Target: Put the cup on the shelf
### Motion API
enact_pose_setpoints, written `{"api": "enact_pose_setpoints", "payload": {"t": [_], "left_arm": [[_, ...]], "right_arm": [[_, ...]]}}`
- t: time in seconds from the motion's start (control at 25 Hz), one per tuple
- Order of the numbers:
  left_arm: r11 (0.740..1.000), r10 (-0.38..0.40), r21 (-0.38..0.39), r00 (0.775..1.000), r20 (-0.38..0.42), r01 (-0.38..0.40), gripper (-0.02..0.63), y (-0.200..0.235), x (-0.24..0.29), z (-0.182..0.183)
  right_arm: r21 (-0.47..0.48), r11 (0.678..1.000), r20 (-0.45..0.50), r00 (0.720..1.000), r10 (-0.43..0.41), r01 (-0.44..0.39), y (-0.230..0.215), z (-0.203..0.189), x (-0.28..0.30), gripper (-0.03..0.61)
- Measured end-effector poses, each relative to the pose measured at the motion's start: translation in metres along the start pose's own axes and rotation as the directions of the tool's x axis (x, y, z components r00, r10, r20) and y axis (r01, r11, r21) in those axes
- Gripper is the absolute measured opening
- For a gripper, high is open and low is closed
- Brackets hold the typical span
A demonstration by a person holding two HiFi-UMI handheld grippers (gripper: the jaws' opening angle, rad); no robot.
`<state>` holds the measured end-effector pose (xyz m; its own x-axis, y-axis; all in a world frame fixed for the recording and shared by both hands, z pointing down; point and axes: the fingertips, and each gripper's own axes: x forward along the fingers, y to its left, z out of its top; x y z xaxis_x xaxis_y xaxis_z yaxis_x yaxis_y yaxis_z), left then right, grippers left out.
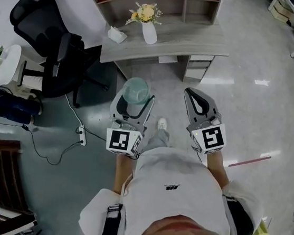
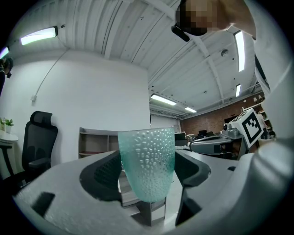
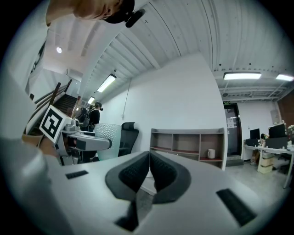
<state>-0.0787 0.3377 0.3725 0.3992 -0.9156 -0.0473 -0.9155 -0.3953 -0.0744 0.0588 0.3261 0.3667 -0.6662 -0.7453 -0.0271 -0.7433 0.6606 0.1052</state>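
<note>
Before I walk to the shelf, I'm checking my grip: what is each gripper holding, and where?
The left gripper holds the green cup upright, jaws pressing its lower sides. The right gripper is shut, holding nothing.

- left tongs (image 1: 134,98), right tongs (image 1: 196,97): pale grey shells, black ribbed pads.
- white marker cube (image 1: 123,140) on each, black square pattern.
- white t-shirt (image 1: 178,208), small black logo (image 1: 172,187); black strap (image 1: 110,226).

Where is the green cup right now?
The cup is clamped in the left gripper, just left of middle in the head view, held in the air short of the desk with the flower vase.
</note>
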Motion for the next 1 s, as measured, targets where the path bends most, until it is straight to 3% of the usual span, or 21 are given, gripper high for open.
{"api": "enact_pose_setpoints", "payload": {"t": [1.0], "left_arm": [[0.999, -0.052, -0.017, 0.998, -0.035, 0.051, 0.373, 0.109, 0.135, -0.022]], "right_arm": [[0.017, 0.999, -0.066, 0.997, -0.049, 0.05, -0.069, -0.024, 0.152, 0.028]]}}
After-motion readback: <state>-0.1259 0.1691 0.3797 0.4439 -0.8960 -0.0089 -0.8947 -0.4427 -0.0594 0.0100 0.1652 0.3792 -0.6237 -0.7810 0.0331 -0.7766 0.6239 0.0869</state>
